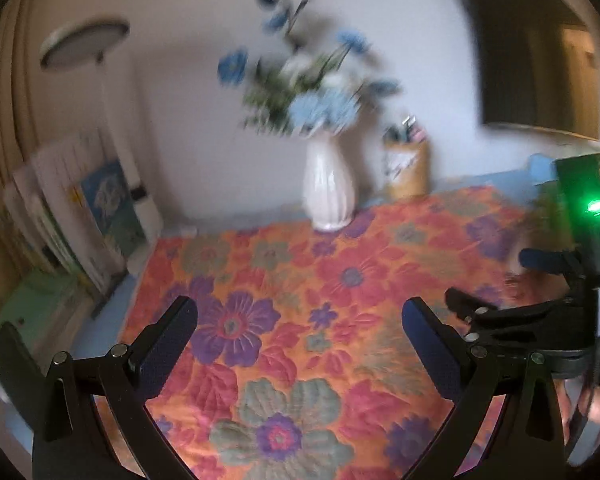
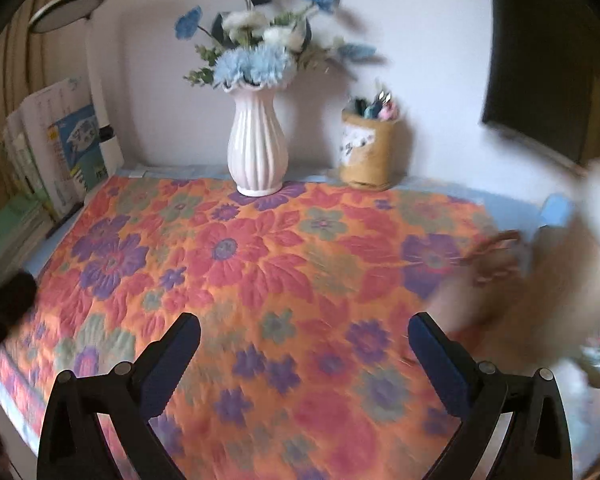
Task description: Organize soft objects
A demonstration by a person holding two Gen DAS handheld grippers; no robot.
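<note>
A floral quilted cloth in orange, red and purple covers the table, and it also shows in the right wrist view. My left gripper is open and empty above the cloth. My right gripper is open and empty above the cloth, and it shows from the side in the left wrist view at the right. A blurred pale fluffy soft object lies at the cloth's right edge, beside my right gripper's right finger.
A white ribbed vase of blue and white flowers stands at the back. A brown pen holder stands to its right. Books and a white lamp stand at the left. A dark screen hangs at the upper right.
</note>
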